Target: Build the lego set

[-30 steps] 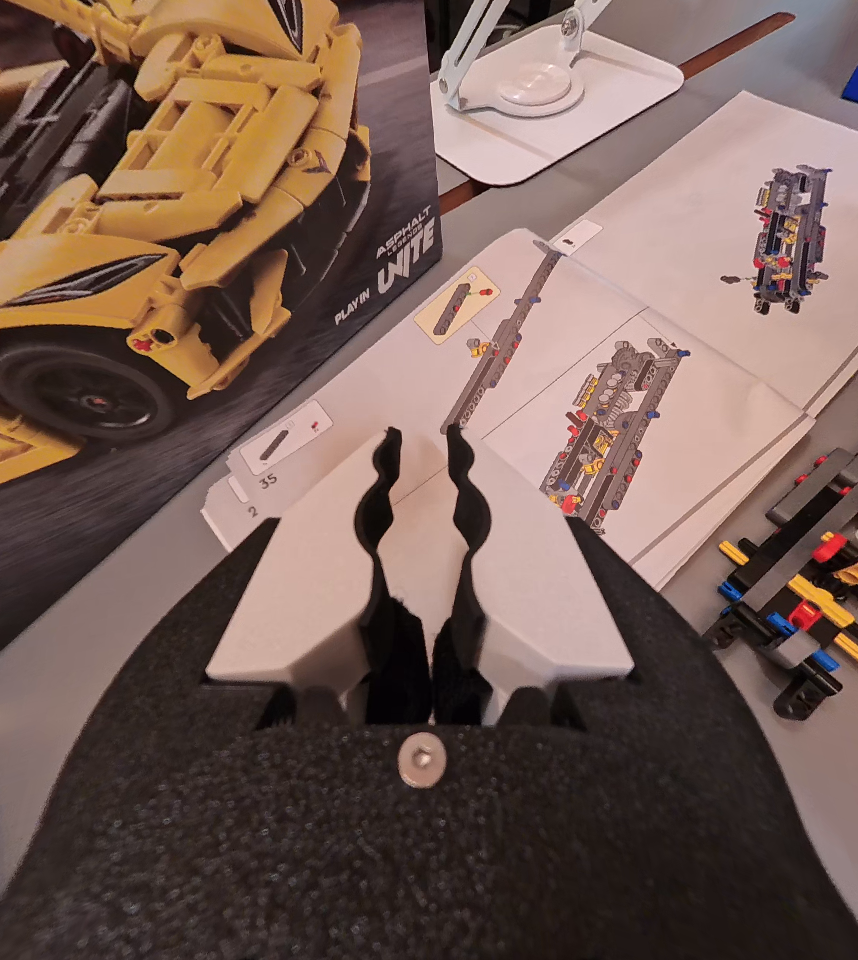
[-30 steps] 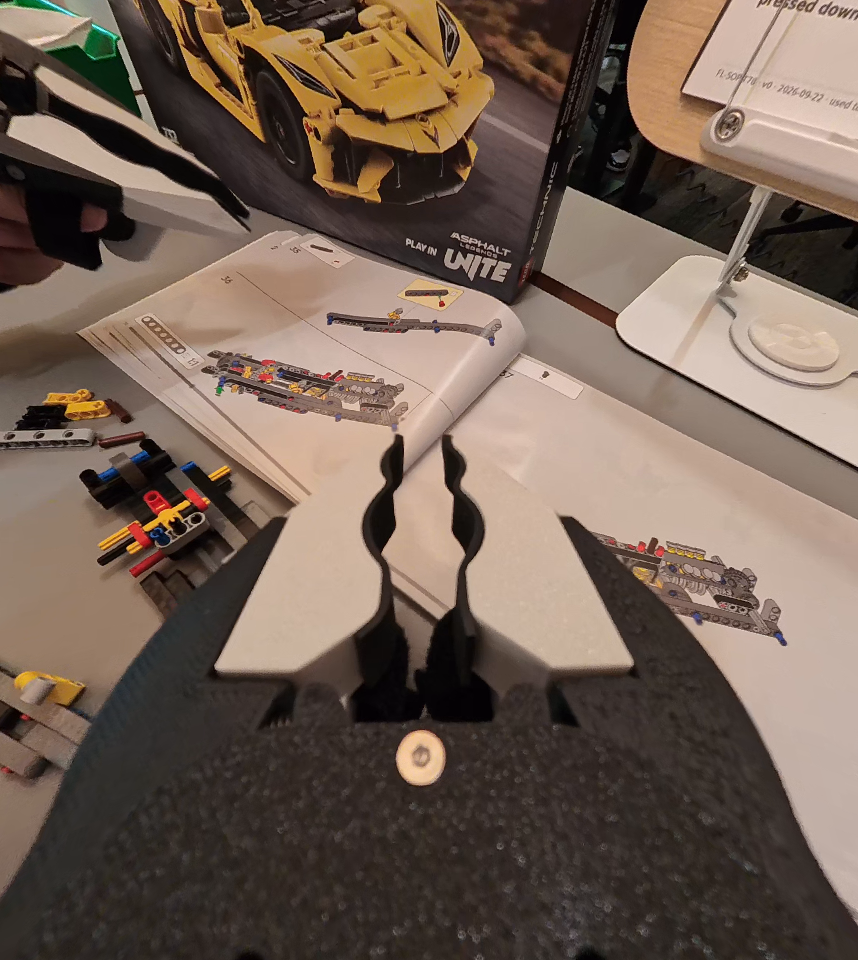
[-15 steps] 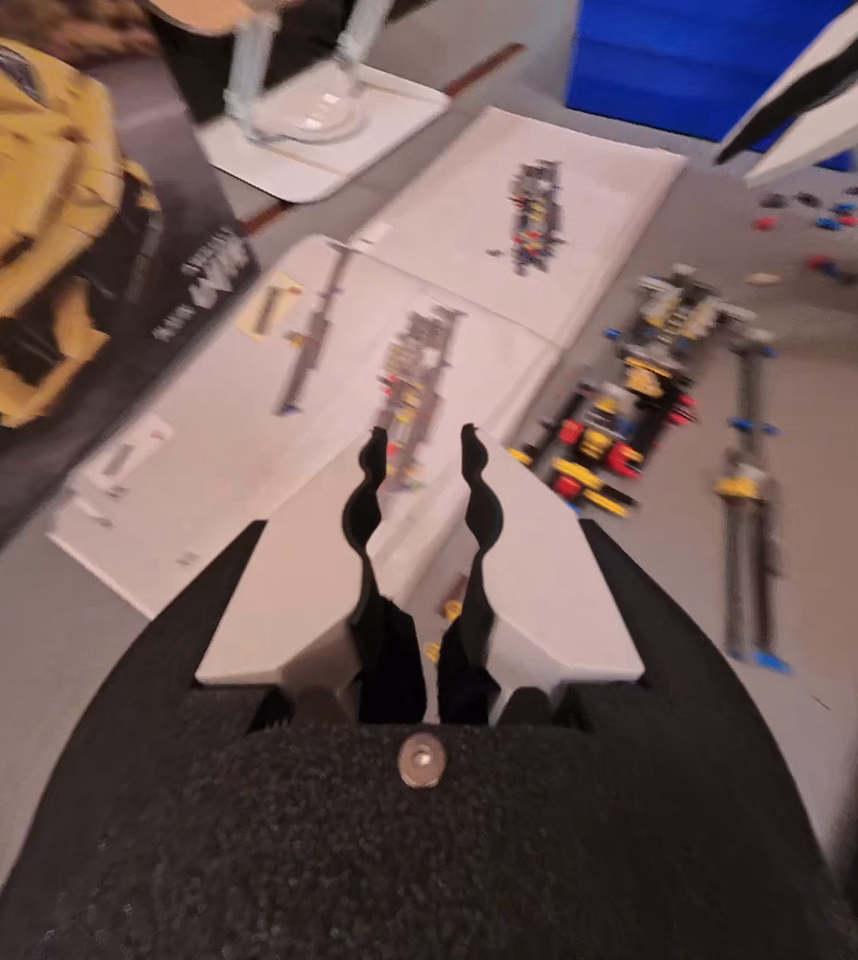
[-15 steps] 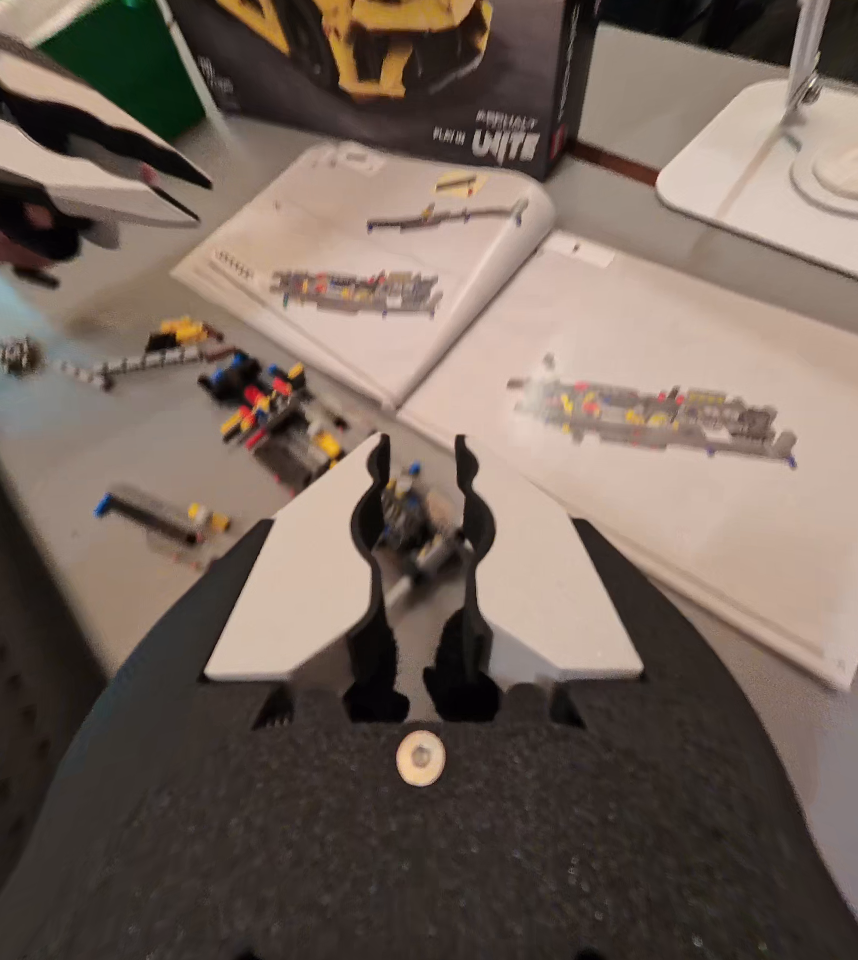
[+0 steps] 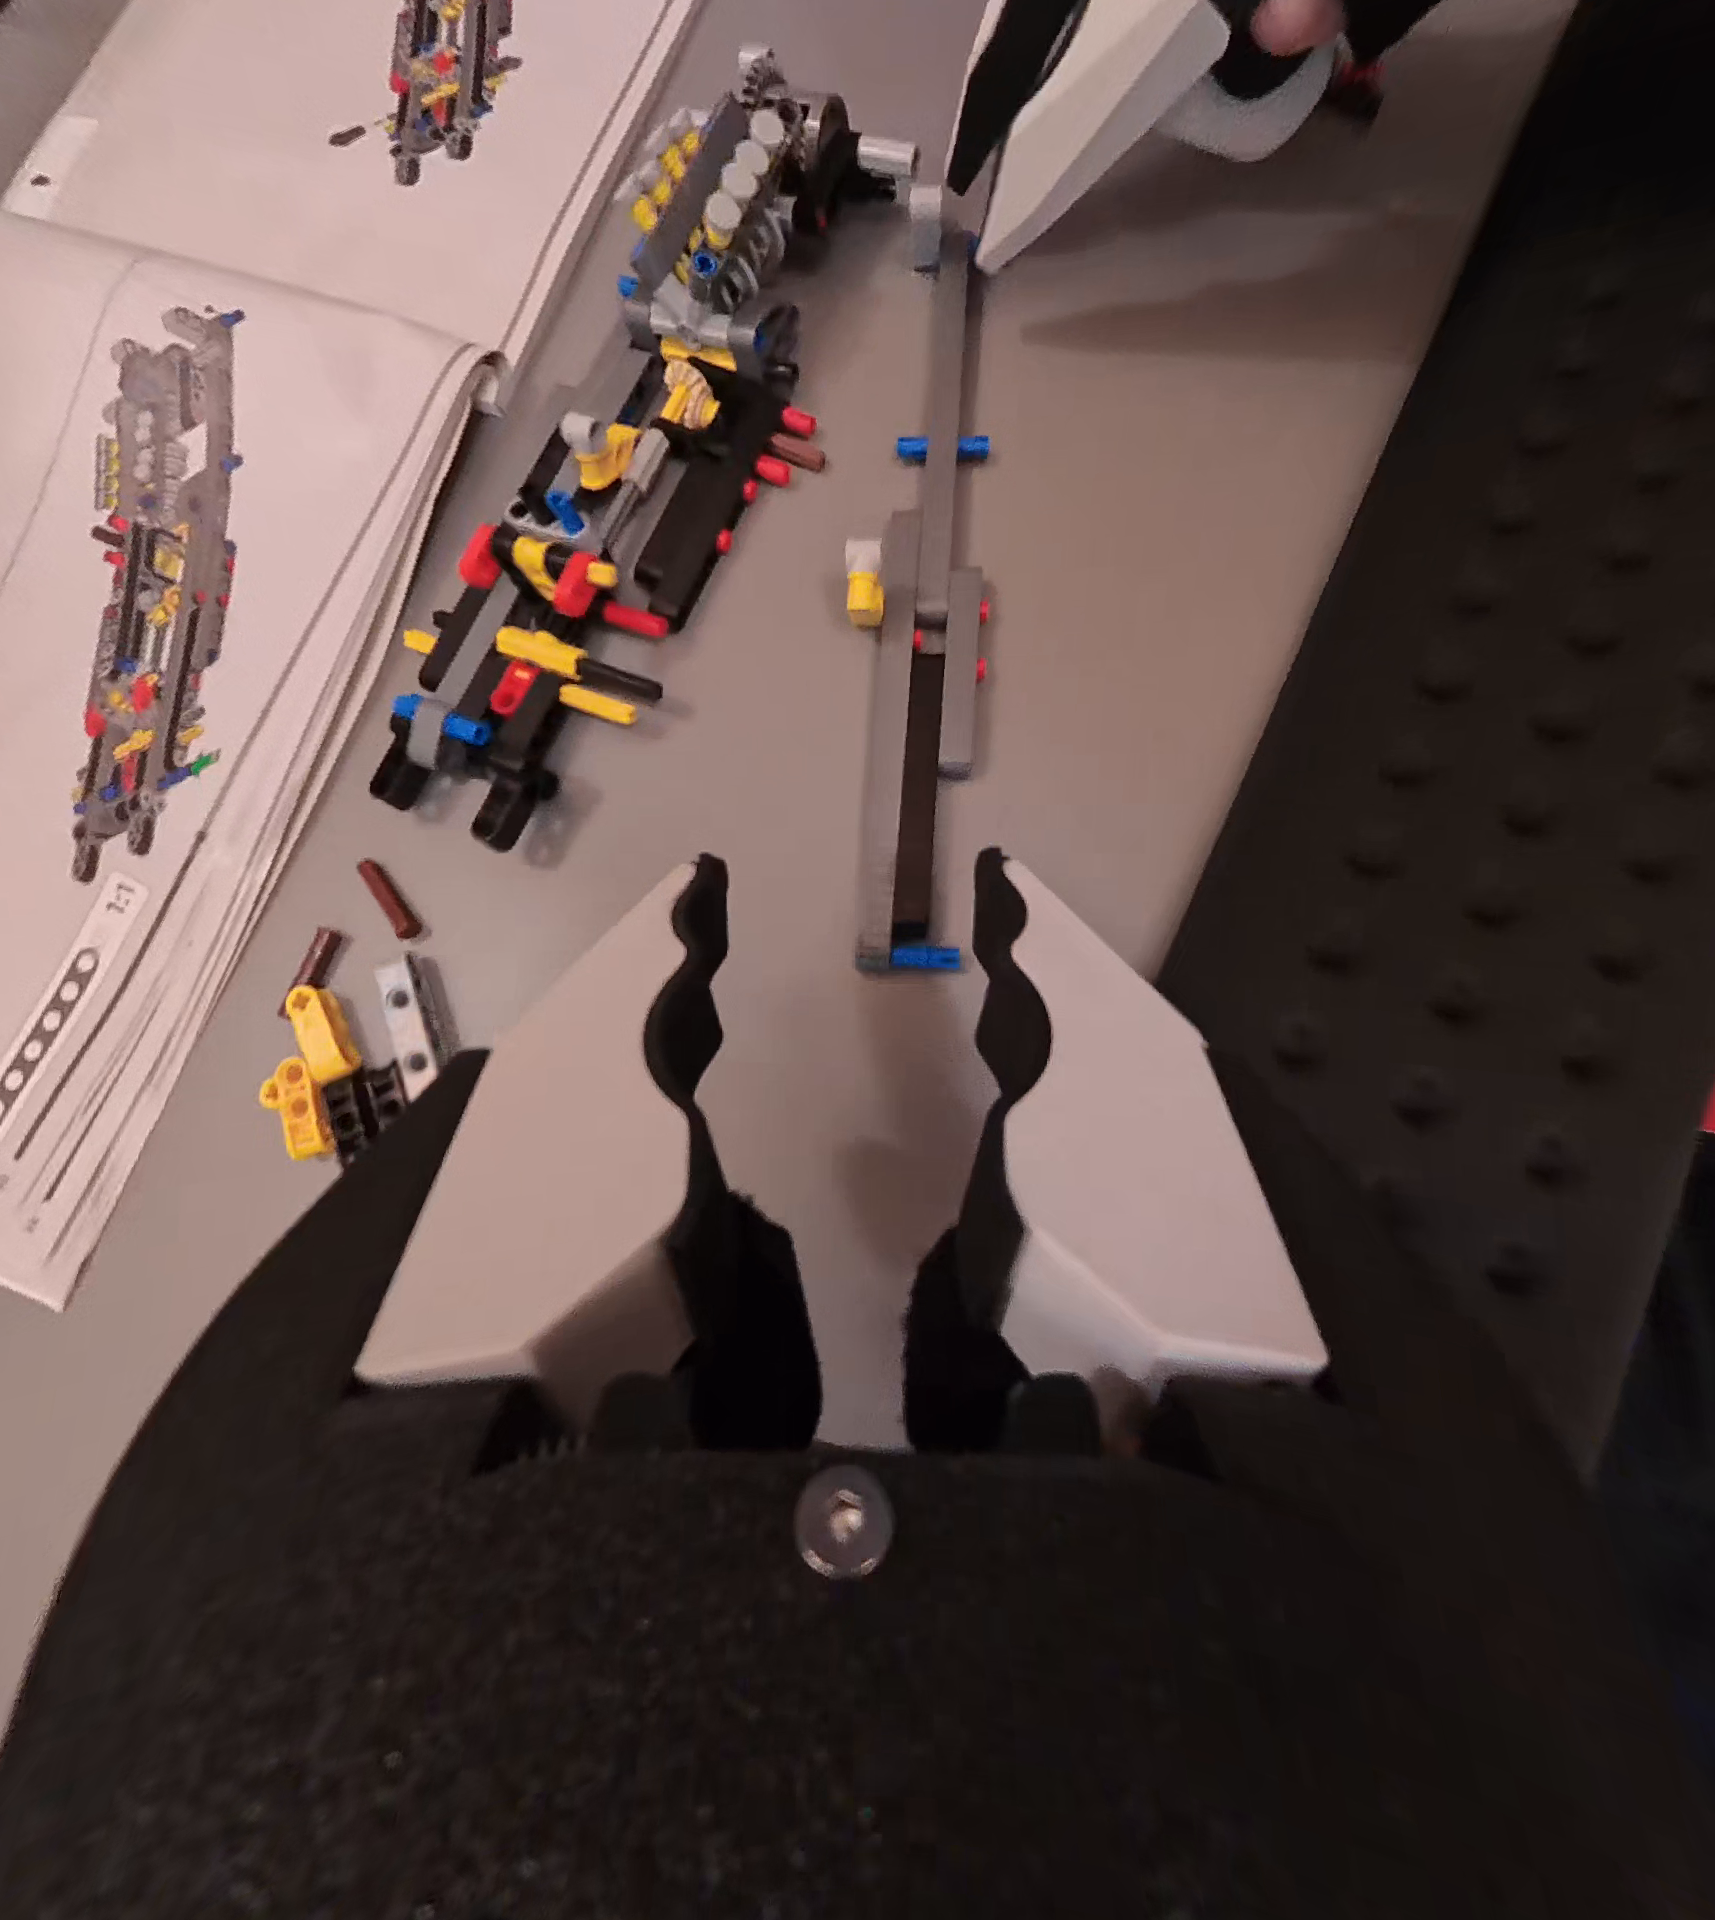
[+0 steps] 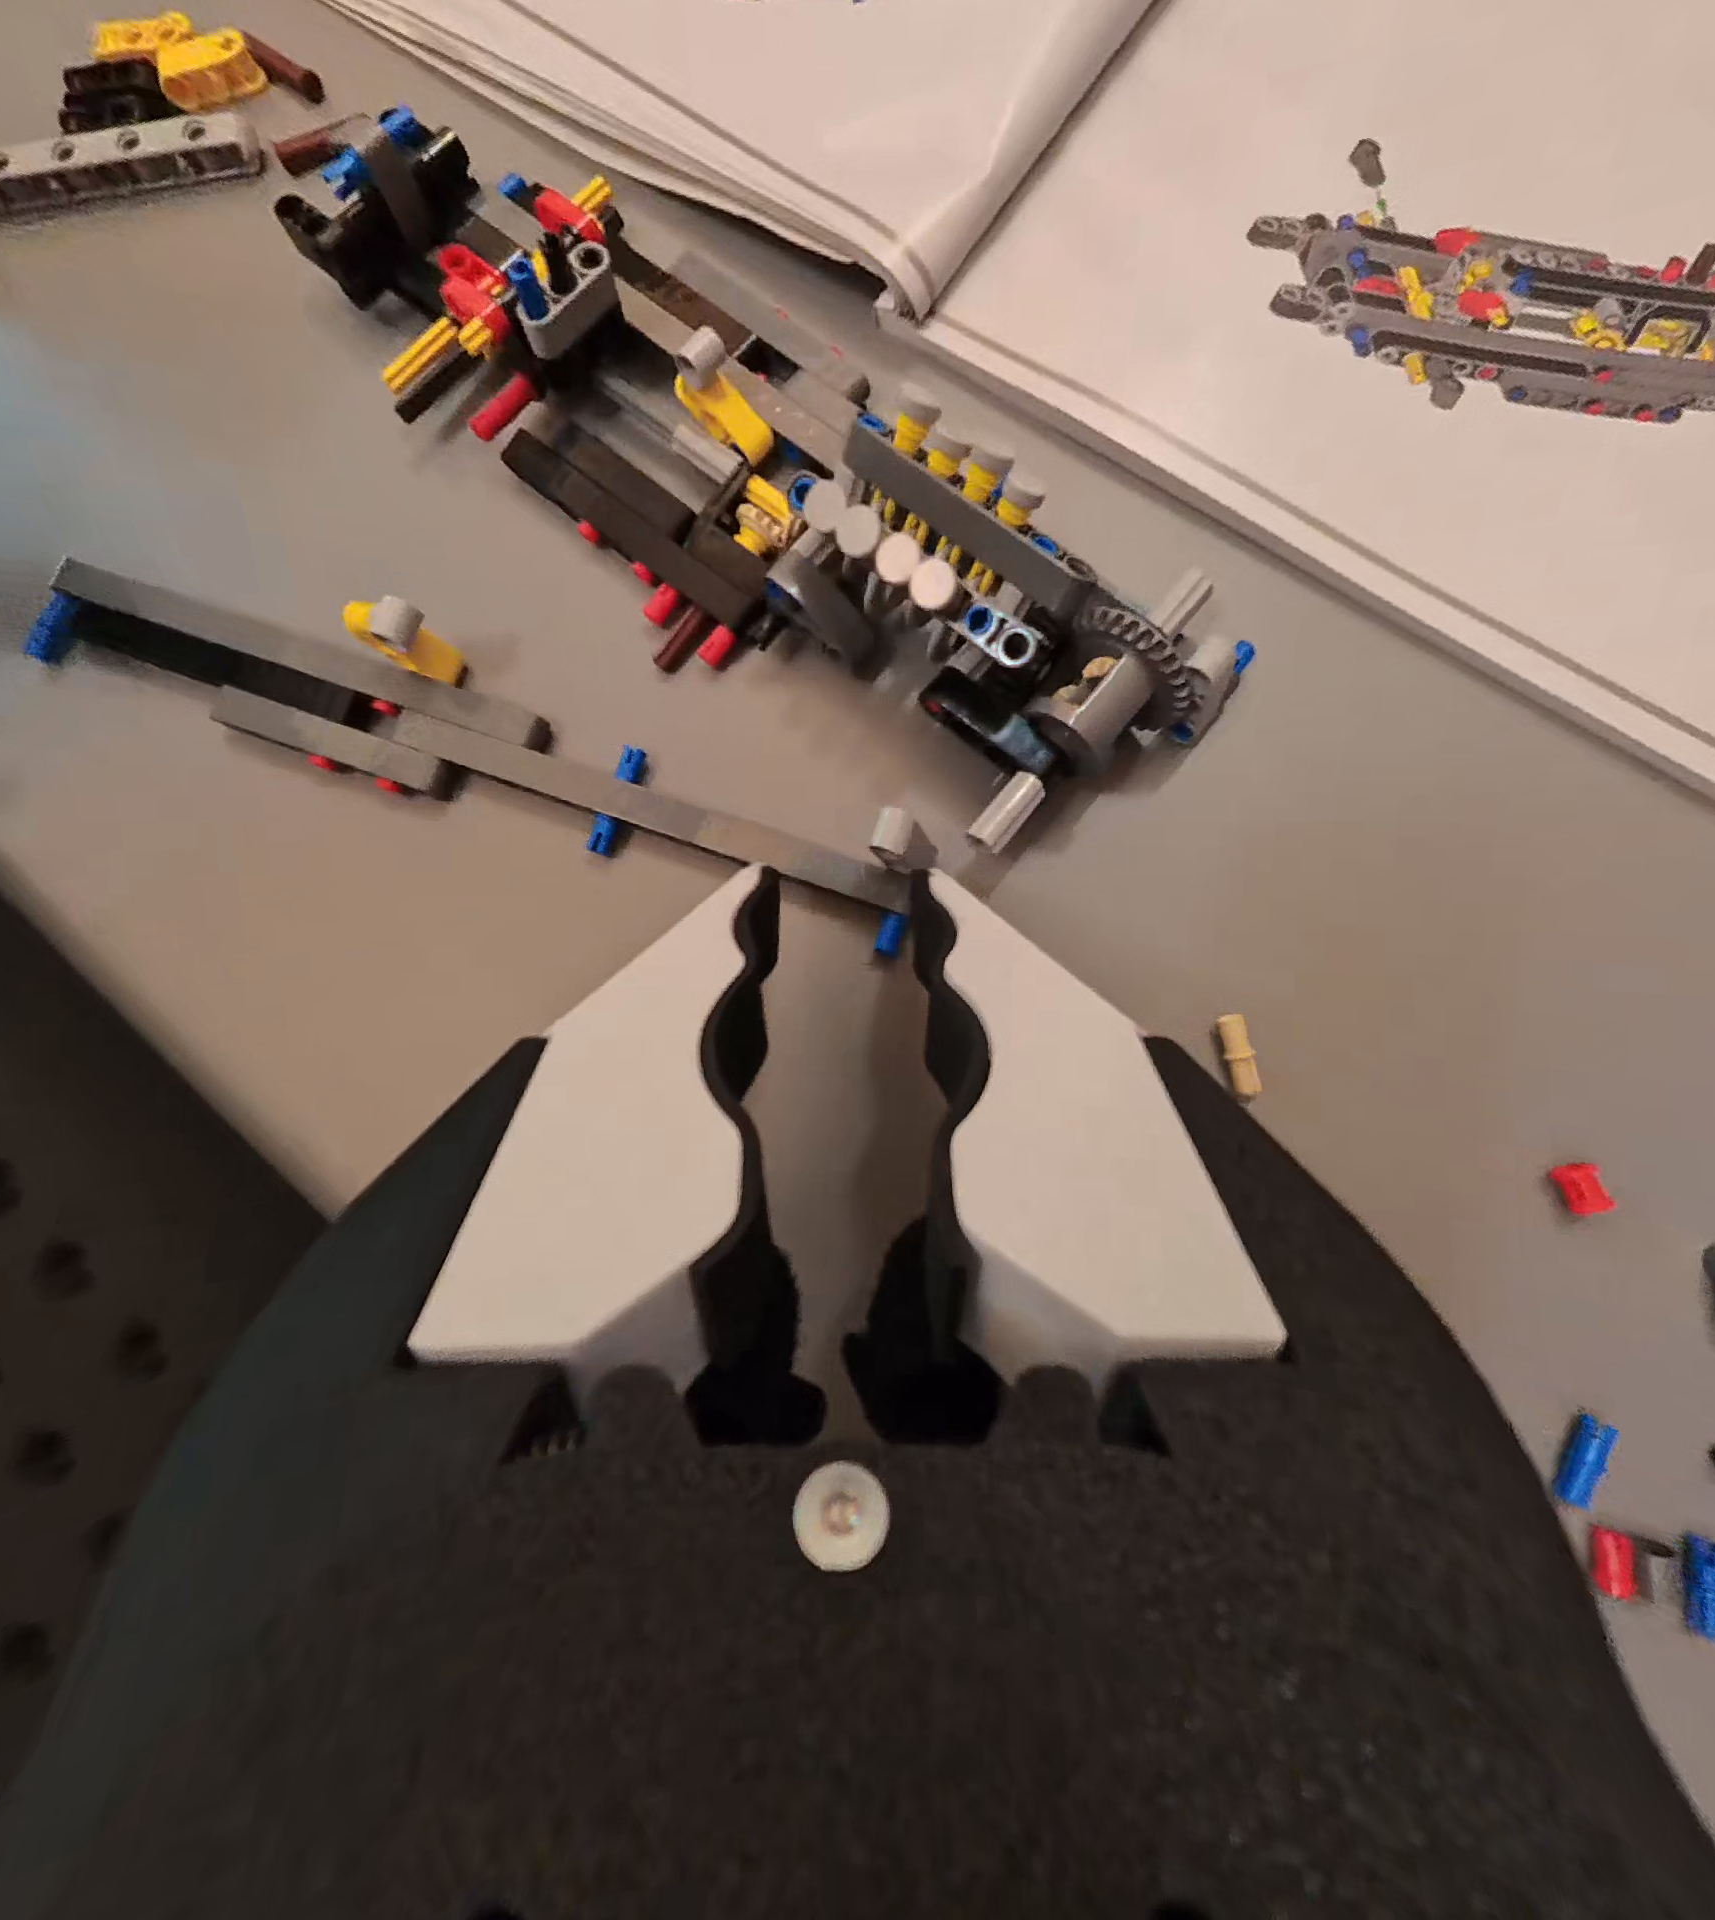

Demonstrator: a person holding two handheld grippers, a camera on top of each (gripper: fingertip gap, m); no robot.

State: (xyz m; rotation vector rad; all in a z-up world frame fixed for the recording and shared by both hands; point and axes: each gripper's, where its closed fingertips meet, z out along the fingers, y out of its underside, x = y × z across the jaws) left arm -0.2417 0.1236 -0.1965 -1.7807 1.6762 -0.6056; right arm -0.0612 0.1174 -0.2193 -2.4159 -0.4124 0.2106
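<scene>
Lying ahead of left hand-held gripper, jaws wide and empty, long grey beam, right hand-held gripper narrowly parted at its far end, half-built chassis beyond, grey desk.

Table grey; long beam grey-black, blue pins; mat black, dimpled.

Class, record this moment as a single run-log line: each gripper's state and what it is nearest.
left gripper: open, empty, at near end of long grey beam assembly | right gripper: open, tips at its other end | chassis: untouched
</scene>
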